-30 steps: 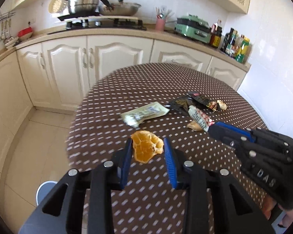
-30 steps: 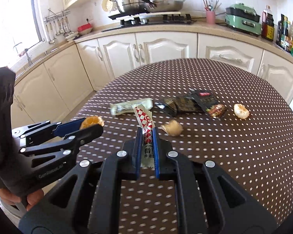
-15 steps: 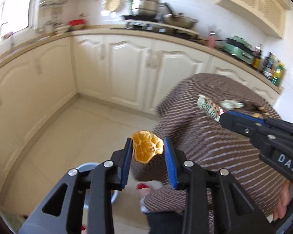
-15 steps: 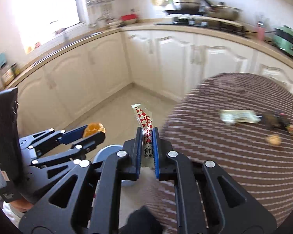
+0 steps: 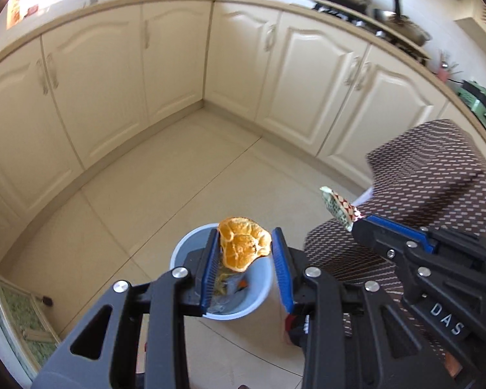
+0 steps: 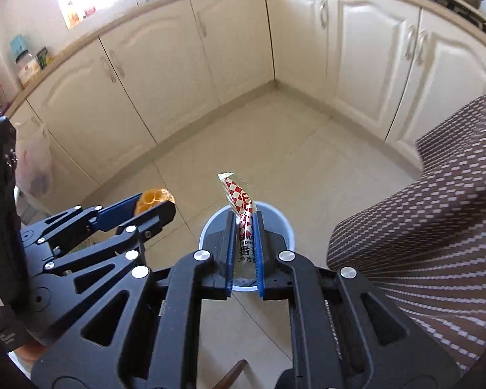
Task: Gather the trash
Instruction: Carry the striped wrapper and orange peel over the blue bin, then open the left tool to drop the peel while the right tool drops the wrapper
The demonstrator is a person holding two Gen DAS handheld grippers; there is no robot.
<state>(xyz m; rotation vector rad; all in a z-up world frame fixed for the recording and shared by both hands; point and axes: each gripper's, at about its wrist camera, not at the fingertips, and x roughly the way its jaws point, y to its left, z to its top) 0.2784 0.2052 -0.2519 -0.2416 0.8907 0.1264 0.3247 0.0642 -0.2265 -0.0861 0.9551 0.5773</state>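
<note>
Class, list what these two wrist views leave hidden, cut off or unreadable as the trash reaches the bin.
- Bin contents: left wrist view, mostly masked by the left hand-held gripper and orange peel.
- Sauce packet print: right wrist view, lower part covered by the right hand-held gripper pads.
- Table top: both views, cut off by the frame edge.

Bright daylight from window (image 6: 90, 3), overexposed; fisheye bending edges; slight blur.

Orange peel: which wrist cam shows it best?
Left wrist view. The orange peel sits centered and large between the left hand-held gripper's blue pads, above the trash bin. In the right wrist view the peel is small and side-on, partly hidden by that gripper's finger.
</note>
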